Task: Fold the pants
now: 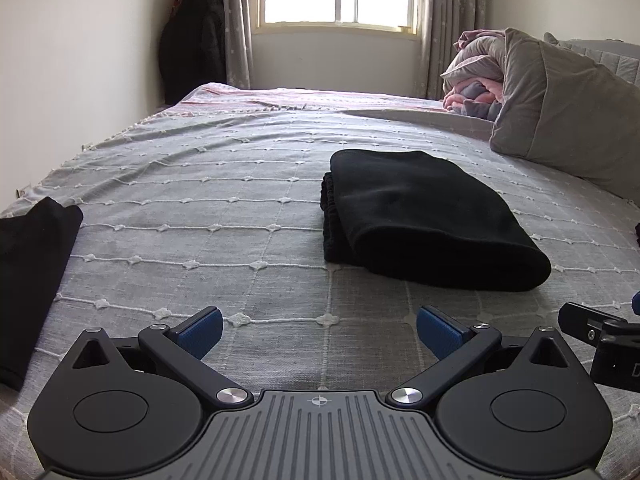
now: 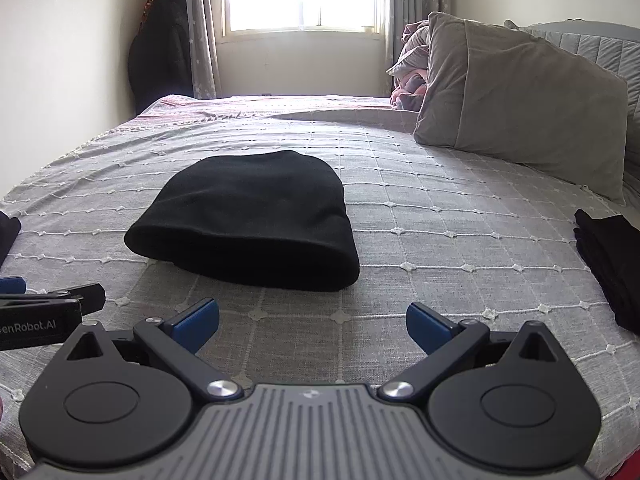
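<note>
Black pants (image 1: 424,216) lie folded into a compact bundle on the grey bedspread (image 1: 200,216), ahead and to the right in the left wrist view, with the elastic waistband showing at their left side. They also show in the right wrist view (image 2: 248,220), ahead and slightly left. My left gripper (image 1: 319,330) is open and empty, low over the bed, short of the pants. My right gripper (image 2: 313,326) is open and empty, also short of the pants. The grippers sit side by side; each shows at the edge of the other's view.
Another black garment (image 1: 32,276) lies at the left bed edge, and one more (image 2: 608,264) at the right. A grey pillow (image 2: 516,108) and bundled bedding (image 1: 476,80) stand at the head of the bed, right. A window and curtains are behind.
</note>
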{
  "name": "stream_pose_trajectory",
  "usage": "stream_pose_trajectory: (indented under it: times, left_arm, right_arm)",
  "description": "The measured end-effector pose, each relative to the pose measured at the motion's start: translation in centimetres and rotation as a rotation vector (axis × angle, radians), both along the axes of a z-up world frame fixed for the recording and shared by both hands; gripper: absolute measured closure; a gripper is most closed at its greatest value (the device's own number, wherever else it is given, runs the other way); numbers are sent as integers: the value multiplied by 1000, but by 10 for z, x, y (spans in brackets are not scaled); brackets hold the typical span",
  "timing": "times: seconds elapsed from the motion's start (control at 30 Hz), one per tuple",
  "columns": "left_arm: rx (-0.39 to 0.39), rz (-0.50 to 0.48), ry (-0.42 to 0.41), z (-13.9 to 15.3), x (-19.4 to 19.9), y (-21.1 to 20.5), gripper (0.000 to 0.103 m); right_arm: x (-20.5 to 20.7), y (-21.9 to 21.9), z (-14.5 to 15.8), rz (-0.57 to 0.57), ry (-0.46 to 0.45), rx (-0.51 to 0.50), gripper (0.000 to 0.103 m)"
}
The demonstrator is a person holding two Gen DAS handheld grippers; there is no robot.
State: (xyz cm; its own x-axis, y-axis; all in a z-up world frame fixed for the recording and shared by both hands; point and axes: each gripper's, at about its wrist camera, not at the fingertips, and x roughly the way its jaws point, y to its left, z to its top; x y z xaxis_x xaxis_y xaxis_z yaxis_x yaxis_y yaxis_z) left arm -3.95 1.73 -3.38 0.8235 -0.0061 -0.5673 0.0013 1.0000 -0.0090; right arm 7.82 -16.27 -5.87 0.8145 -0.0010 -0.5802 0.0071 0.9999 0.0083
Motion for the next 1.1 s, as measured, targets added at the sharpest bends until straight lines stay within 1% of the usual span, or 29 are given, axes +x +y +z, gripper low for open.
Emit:
stream_pose_trajectory:
  times: [0.5,1.1]
  left_arm:
    - [-5,-10,35,-8,9,-5,0]
    - [-3,-11,37,-8,8,-4,0]
  right_arm:
    - [4,5,-3,4,10,-24,13]
    - [4,8,-3,4,11,-37,13]
